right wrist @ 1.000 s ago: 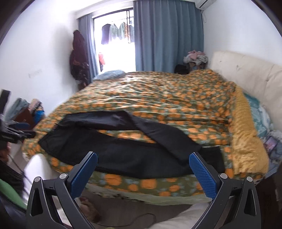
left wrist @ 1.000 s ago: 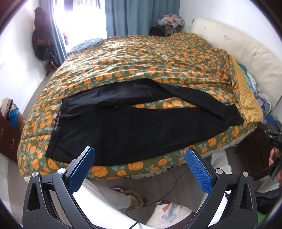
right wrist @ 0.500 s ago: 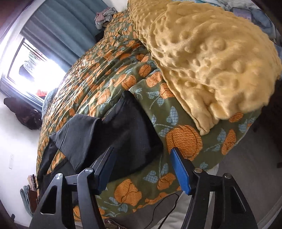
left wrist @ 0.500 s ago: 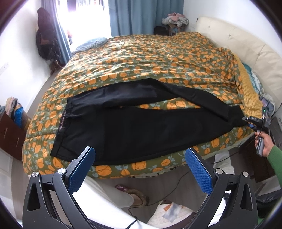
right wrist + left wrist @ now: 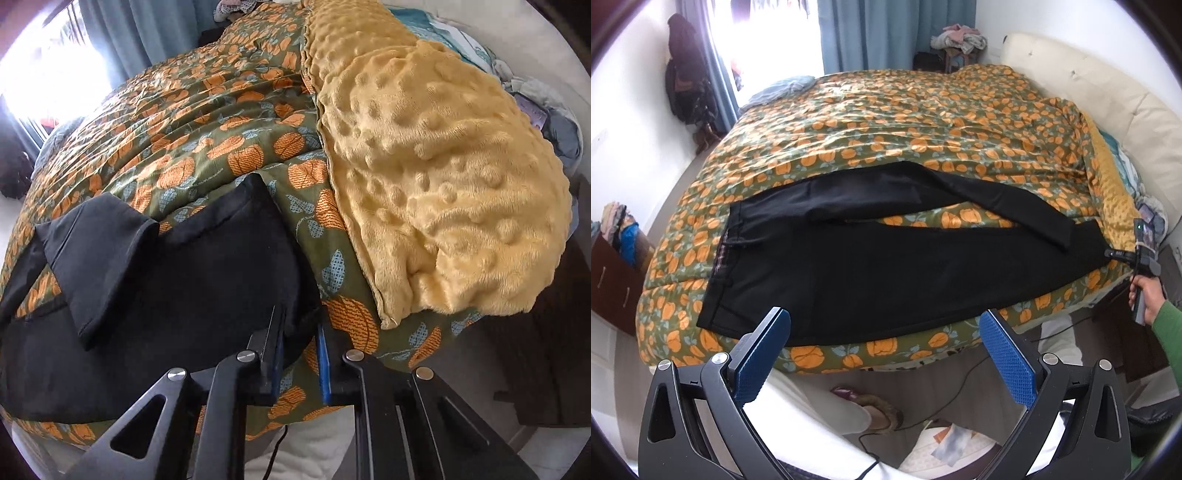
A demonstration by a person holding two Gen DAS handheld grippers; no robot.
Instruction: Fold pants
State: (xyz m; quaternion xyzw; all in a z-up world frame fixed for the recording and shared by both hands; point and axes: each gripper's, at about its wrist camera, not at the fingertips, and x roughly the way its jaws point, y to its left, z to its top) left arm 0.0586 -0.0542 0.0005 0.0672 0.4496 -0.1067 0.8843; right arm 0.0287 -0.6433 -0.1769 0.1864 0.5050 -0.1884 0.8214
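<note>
Right now the black pants (image 5: 886, 266) are lying spread on the bed (image 5: 923, 122), their long axis running from the waistband at the left of the left wrist frame to the leg hems at the right, with the farther leg bending across and its hem overlapping the nearer leg's end. In that frame the left gripper (image 5: 882, 354) is hovering off the near bed edge, just below the middle of the nearer leg, its blue pads spread wide and touching nothing. The right gripper (image 5: 297, 354) is the one nearer the hems: in its own view, at lower centre, it is sitting pressed together on the corner of the nearer leg's hem, black cloth pinched between its pads, just left of the yellow dotted blanket (image 5: 443, 184). Judging from this, the coming fold will likely carry that hem leftward toward the waistband
</note>
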